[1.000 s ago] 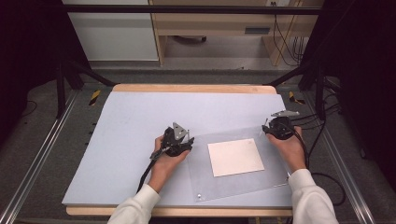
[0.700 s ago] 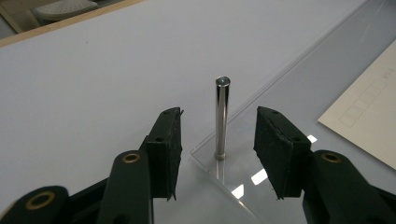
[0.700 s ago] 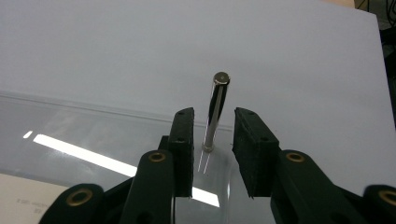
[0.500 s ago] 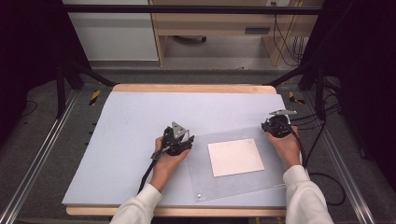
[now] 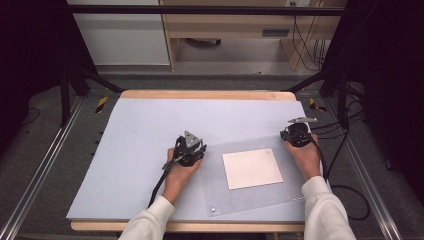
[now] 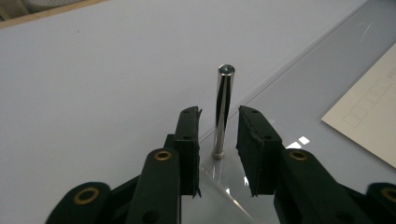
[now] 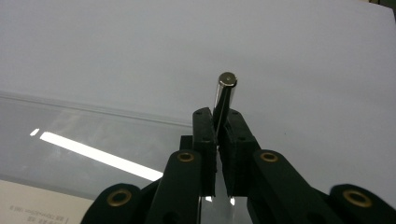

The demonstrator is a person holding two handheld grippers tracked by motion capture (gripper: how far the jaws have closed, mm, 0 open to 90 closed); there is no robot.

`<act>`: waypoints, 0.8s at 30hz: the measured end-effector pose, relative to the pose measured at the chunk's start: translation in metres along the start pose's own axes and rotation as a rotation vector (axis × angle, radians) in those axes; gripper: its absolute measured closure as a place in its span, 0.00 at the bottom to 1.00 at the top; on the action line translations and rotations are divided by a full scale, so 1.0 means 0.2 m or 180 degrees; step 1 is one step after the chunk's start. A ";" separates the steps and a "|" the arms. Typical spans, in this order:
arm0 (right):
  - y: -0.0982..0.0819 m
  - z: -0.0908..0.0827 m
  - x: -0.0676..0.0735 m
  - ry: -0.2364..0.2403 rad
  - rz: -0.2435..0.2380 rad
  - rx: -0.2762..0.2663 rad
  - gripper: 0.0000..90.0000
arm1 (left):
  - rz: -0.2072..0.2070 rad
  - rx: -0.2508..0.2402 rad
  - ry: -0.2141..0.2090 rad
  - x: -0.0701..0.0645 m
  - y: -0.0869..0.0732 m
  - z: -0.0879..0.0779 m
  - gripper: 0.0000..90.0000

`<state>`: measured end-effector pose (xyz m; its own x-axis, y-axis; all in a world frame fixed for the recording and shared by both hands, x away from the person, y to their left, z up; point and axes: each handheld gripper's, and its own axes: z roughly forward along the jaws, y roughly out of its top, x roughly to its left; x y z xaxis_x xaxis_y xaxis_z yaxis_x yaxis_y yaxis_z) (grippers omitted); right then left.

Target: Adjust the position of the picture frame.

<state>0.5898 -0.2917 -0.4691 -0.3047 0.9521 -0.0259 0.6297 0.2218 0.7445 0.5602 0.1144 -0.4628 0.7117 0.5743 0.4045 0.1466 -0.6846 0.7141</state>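
So there's a clear acrylic sheet (image 5: 260,172) lying flat on the pale blue table mat (image 5: 140,145), with a cream card (image 5: 252,168) on its middle, and a shiny metal post standing upright at each far corner. The left post (image 6: 222,112) sits between the left gripper (image 6: 218,135) jaws, which are parted with a gap on both sides, not touching it. The right post (image 7: 224,100) is pinched tight by the right gripper (image 7: 217,128), its top poking up above the jaws. From the high view, the left gripper (image 5: 189,148) is at the sheet's near-left edge and the right gripper (image 5: 297,134) at its far-right corner.
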 end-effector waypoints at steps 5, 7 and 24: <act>0.00 0.00 0.00 0.0006 0.0003 0.0014 0.95 | -0.0045 -0.0044 -0.0057 0.00 -0.01 0.03 0.87; 0.00 0.00 0.00 0.0008 0.0006 0.0016 0.95 | -0.0033 -0.0044 -0.0060 0.00 -0.01 0.03 0.90; 0.02 -0.01 0.00 -0.0004 0.0004 0.0053 0.95 | 0.0028 0.0037 -0.0214 0.05 0.01 0.04 0.94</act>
<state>0.5904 -0.2905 -0.4658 -0.3030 0.9526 -0.0258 0.6418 0.2240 0.7334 0.5720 0.1155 -0.4625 0.7575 0.5370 0.3712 0.1478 -0.6949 0.7037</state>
